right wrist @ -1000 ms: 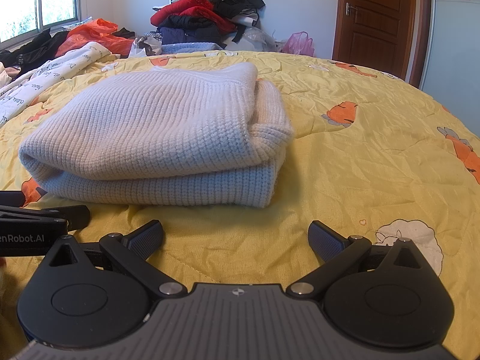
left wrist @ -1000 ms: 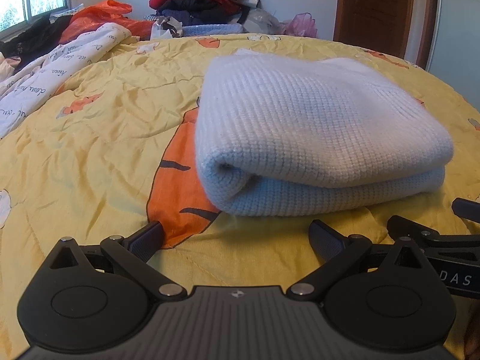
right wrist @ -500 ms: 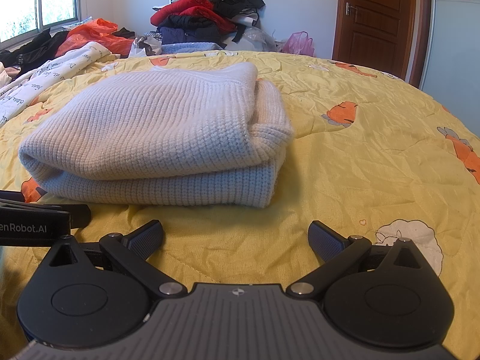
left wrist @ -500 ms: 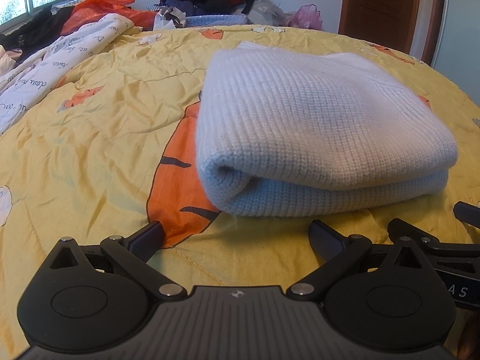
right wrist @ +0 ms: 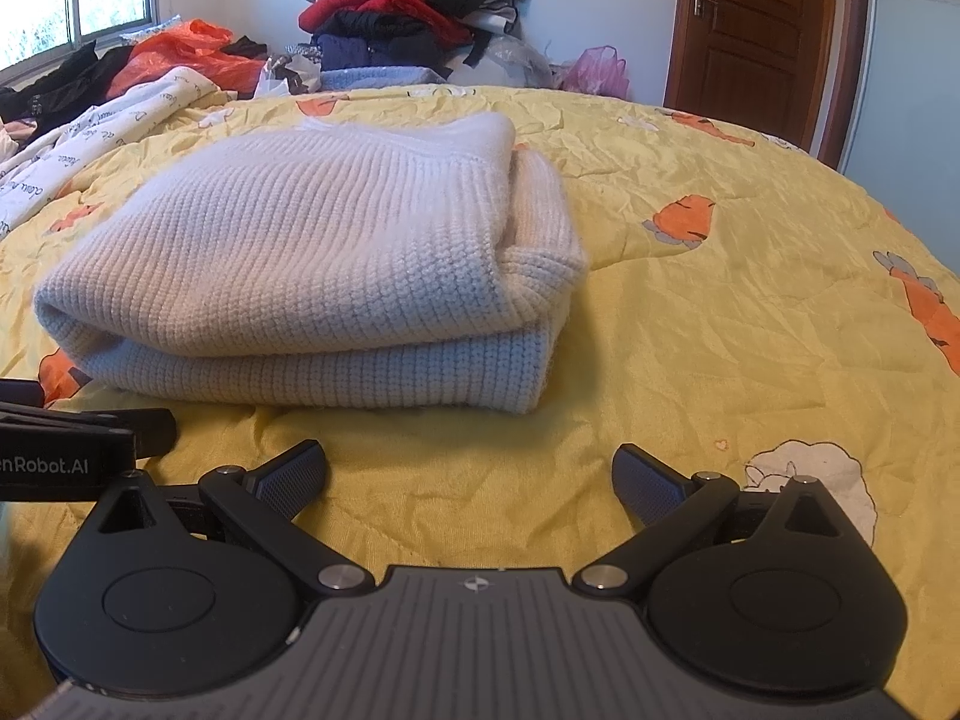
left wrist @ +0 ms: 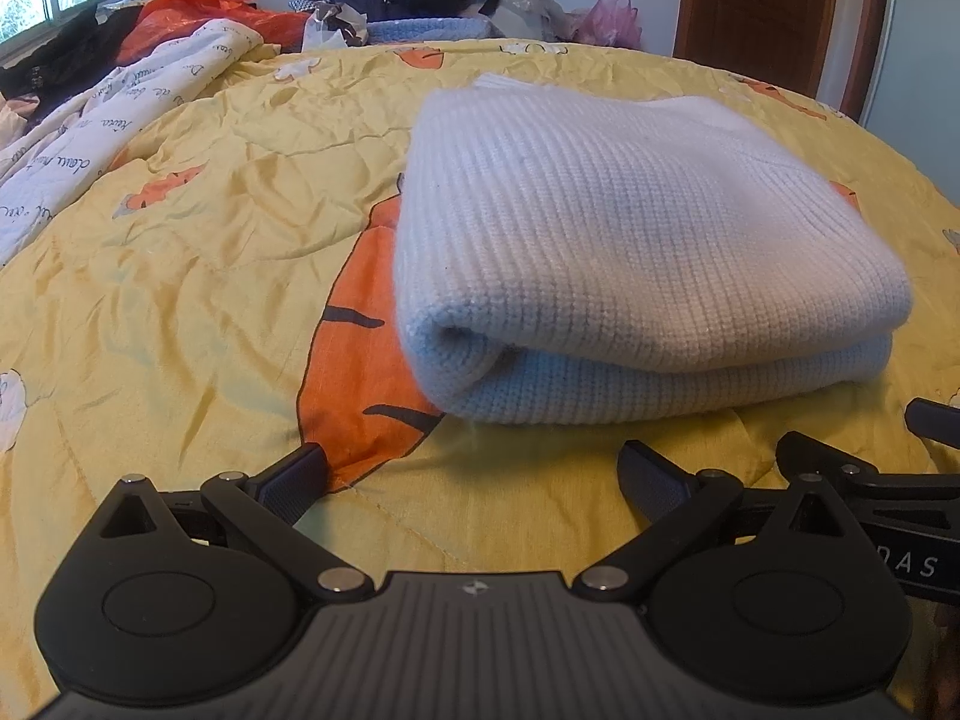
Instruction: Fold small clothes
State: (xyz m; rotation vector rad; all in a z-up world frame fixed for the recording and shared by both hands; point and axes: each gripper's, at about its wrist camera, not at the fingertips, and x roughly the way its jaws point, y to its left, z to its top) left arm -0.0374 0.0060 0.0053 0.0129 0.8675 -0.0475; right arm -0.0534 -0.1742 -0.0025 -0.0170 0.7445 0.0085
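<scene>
1. Sweater (left wrist: 630, 252) sits folded on the yellow quilt (left wrist: 180, 276), fold edge facing both cameras.
2. Left gripper (left wrist: 471, 480): fingers spread wide, empty, just short of the sweater's near-left corner.
3. Right gripper (right wrist: 468, 477): fingers spread wide, empty, near the sweater's right end.
4. Clothes pile (right wrist: 414, 18) heaped beyond the bed; door (right wrist: 762, 24) shut.
</scene>
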